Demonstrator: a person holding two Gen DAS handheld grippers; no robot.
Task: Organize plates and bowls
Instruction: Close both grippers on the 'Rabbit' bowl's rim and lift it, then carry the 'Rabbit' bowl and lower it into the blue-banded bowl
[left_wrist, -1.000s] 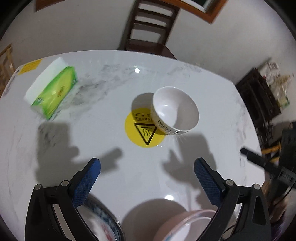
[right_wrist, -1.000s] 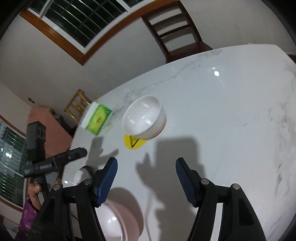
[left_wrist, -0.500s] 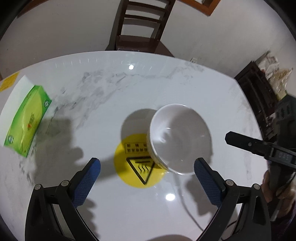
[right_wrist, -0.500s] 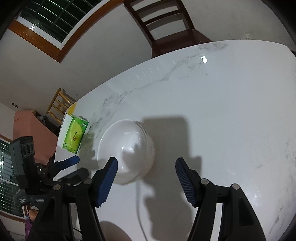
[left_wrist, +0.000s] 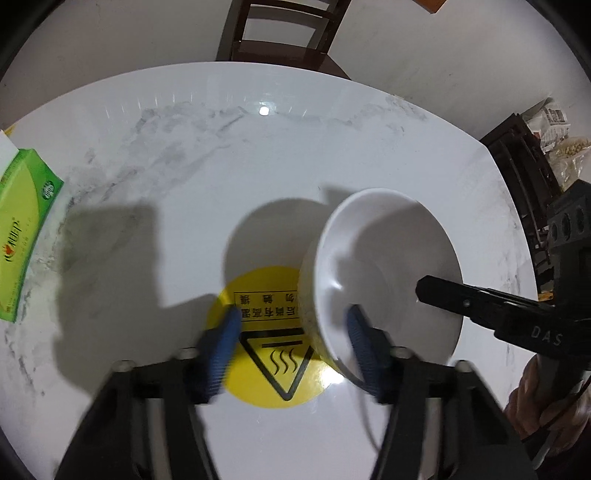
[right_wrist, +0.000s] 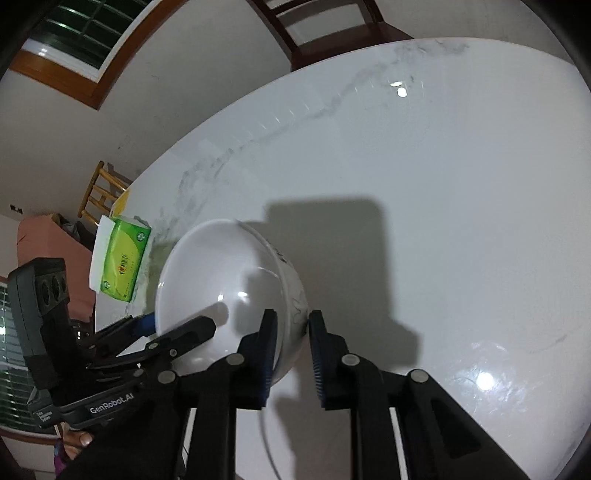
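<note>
Both grippers are closing on the white bowl (left_wrist: 384, 273) sitting on the table (left_wrist: 258, 155). The left gripper (left_wrist: 291, 343) is straddling its 9 o'clock wall, the right gripper (right_wrist: 291, 350) its 3 o'clock wall; whether the pads are pressing yet is unclear.

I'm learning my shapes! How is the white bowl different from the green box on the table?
The round white ceramic bowl is glossy; the rectangular green tissue box has printed writing. The bowl sits mid-table, partly over a round yellow warning sticker; the box lies by the edge. The left tongs and the right tongs are closing with the bowl's wall between them; nothing touches the box. Both rest on the white marble table.
</note>
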